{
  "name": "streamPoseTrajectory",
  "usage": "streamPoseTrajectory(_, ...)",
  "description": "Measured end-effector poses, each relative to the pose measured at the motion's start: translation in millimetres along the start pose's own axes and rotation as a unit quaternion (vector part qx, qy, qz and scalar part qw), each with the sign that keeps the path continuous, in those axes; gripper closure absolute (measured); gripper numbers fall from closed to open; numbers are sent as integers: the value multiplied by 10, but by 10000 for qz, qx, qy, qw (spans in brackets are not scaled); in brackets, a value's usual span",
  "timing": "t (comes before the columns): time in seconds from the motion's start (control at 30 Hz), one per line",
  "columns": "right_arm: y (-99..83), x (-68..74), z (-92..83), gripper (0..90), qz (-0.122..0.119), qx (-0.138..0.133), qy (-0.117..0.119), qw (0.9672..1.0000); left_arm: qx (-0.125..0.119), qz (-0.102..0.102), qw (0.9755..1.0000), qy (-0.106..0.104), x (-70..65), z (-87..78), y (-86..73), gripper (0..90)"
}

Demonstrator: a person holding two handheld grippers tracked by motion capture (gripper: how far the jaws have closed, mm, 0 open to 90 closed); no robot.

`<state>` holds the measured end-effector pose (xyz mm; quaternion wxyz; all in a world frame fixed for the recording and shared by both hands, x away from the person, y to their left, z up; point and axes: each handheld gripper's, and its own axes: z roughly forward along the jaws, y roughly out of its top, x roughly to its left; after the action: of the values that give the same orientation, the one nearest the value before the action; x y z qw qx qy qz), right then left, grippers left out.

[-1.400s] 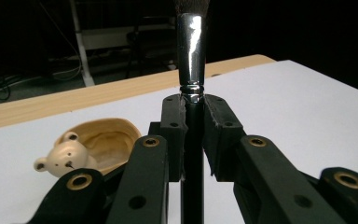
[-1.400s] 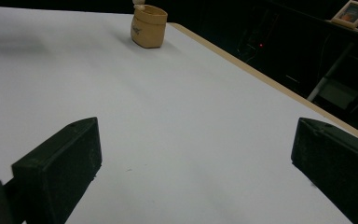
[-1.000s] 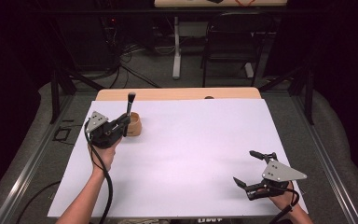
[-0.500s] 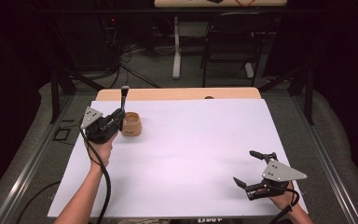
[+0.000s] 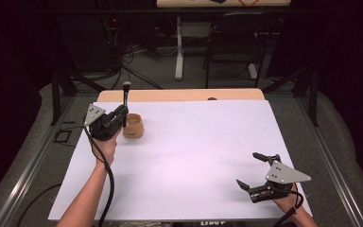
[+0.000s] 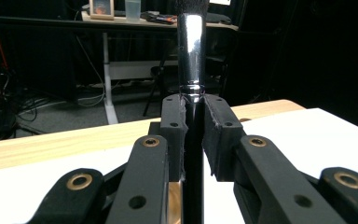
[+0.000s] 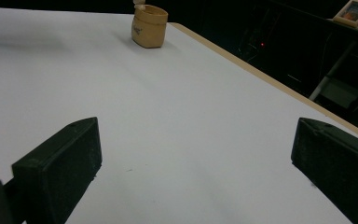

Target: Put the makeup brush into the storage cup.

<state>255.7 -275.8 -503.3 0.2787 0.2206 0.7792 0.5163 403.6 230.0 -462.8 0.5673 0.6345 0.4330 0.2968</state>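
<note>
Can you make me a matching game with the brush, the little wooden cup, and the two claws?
Things:
1. brush
2. wooden cup
3. left claw
4. right claw

States:
A. wide open, nothing in it
B. standing on the white table
C. shut tight on a handle
D. held upright, bristles on top

Pairs: 1-D, 2-B, 3-C, 4-A

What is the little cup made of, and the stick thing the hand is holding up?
The cup looks like light wood or bamboo: tan and matte, though the grain is too small to confirm. The brush, clamped upright in the left gripper, has a shiny silver band that mirrors the room, so probably polished metal, above a glossy black handle, maybe plastic or lacquered wood. Its dark tip looks like soft bristles.
</note>
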Motion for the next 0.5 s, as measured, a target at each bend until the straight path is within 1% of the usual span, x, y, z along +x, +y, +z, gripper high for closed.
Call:
streamPoseTrajectory(0.3, 0, -3, -3, 7, 11, -10, 5, 10000, -86, -34, 9999, 41, 10, 102, -14, 788)
streamPoseTrajectory(0.43, -1, -3, -3, 7, 9, -20, 1, 10000, -124, -64, 9999, 66, 31, 147, -31, 788)
streamPoseTrajectory(0.5, -2, -5, -1, 7, 8, -17, 9, 10000, -104, -67, 9999, 68, 51, 171, -34, 788)
